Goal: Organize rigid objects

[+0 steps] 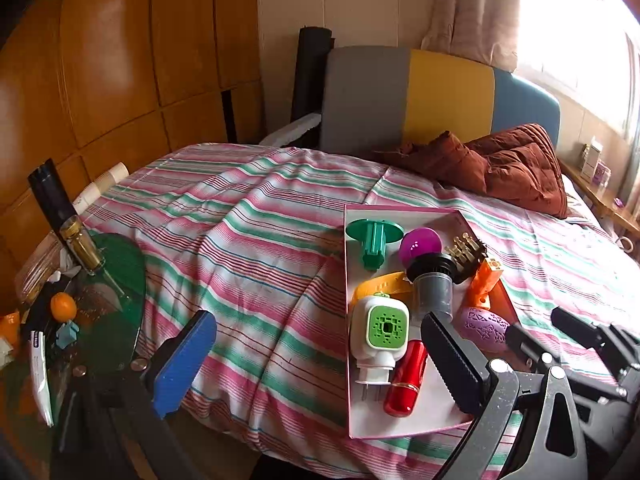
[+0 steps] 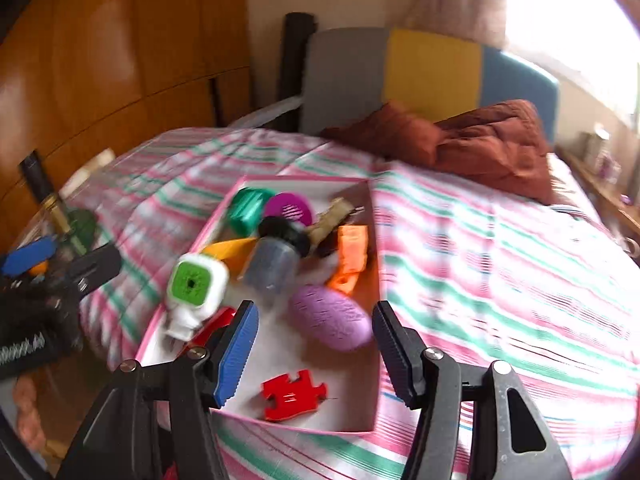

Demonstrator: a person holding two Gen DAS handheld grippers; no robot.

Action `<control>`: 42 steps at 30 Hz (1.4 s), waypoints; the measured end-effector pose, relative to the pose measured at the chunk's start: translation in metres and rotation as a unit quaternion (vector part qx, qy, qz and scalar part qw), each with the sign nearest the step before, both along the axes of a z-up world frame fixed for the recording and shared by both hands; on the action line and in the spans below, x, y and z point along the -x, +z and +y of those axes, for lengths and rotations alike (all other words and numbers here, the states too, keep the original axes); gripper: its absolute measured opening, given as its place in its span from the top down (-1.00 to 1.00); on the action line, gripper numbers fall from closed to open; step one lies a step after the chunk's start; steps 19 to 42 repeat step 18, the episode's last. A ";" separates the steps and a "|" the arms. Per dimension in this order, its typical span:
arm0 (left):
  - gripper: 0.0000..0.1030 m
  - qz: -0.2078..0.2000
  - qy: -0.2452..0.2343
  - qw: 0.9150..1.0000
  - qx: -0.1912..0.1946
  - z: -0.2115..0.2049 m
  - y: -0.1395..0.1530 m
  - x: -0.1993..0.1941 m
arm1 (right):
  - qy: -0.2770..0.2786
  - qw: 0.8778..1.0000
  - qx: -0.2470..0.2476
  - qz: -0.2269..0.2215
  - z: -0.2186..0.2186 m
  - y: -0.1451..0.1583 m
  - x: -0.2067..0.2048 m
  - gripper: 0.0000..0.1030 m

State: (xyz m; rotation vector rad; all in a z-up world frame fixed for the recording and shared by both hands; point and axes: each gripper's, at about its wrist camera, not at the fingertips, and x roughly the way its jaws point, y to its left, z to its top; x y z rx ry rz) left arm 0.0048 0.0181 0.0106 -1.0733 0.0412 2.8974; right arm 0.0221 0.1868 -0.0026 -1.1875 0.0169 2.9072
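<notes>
A shallow white box with a pink rim [image 2: 280,178] lies on the striped bed. In it are a green spool [image 1: 370,240], a purple ball [image 1: 420,245], a grey jar with a black cap [image 1: 434,288], an orange part [image 1: 482,286], a white plug-in with a green face [image 1: 382,326], a red cylinder [image 1: 406,380], a purple egg-shaped case [image 2: 332,322] and a red puzzle piece [image 2: 294,394]. My left gripper [image 1: 318,362] stands wide open at the box's left wall, holding nothing. My right gripper [image 2: 316,354] is open above the box's near end, the puzzle piece lying below its pads.
A glass side table [image 1: 120,280] at the left carries a dark bottle [image 1: 64,216], an orange [image 1: 63,306] and small clutter. A brown jacket [image 1: 504,164] lies by the grey, yellow and blue headboard [image 1: 440,96]. Wooden wardrobe doors stand behind.
</notes>
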 end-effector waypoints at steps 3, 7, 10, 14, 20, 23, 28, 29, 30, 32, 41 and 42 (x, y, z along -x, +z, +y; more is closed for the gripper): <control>-1.00 -0.002 0.000 1.000 -0.015 -0.001 0.001 -0.006 | -0.027 1.000 0.005 -0.003 0.003 0.002 -0.001 -0.16; -0.99 0.003 0.009 1.000 -0.025 -0.003 0.001 -0.014 | -0.034 0.999 0.004 0.000 0.005 0.003 -0.003 -0.16; -0.99 0.003 0.013 1.000 -0.028 -0.004 0.000 -0.016 | -0.035 0.999 -0.002 0.006 0.004 0.005 -0.010 -0.16; -0.93 0.016 0.019 0.999 -0.035 -0.008 -0.002 -0.021 | -0.034 0.999 -0.006 0.008 0.000 0.007 -0.013 -0.16; -0.93 0.008 0.022 0.999 -0.039 -0.011 -0.002 -0.020 | -0.031 0.999 -0.009 0.002 -0.003 0.007 -0.011 -0.16; -0.93 0.008 0.022 0.999 -0.039 -0.011 -0.002 -0.020 | -0.031 0.999 -0.009 0.002 -0.003 0.007 -0.011 -0.16; -0.93 0.008 0.022 0.999 -0.039 -0.011 -0.002 -0.020 | -0.031 0.999 -0.009 0.002 -0.003 0.007 -0.011 -0.16; -0.93 0.008 0.022 0.999 -0.039 -0.011 -0.002 -0.020 | -0.031 0.999 -0.009 0.002 -0.003 0.007 -0.011 -0.16; -0.93 0.008 0.022 0.999 -0.039 -0.011 -0.002 -0.020 | -0.031 0.999 -0.009 0.002 -0.003 0.007 -0.011 -0.16; -0.93 0.008 0.022 0.999 -0.039 -0.011 -0.002 -0.020 | -0.031 0.999 -0.009 0.002 -0.003 0.007 -0.011 -0.16; -0.93 0.008 0.022 0.999 -0.039 -0.011 -0.002 -0.020 | -0.031 0.999 -0.009 0.002 -0.003 0.007 -0.011 -0.16; -0.93 0.008 0.022 0.999 -0.039 -0.011 -0.002 -0.020 | -0.031 0.999 -0.009 0.002 -0.003 0.007 -0.011 -0.16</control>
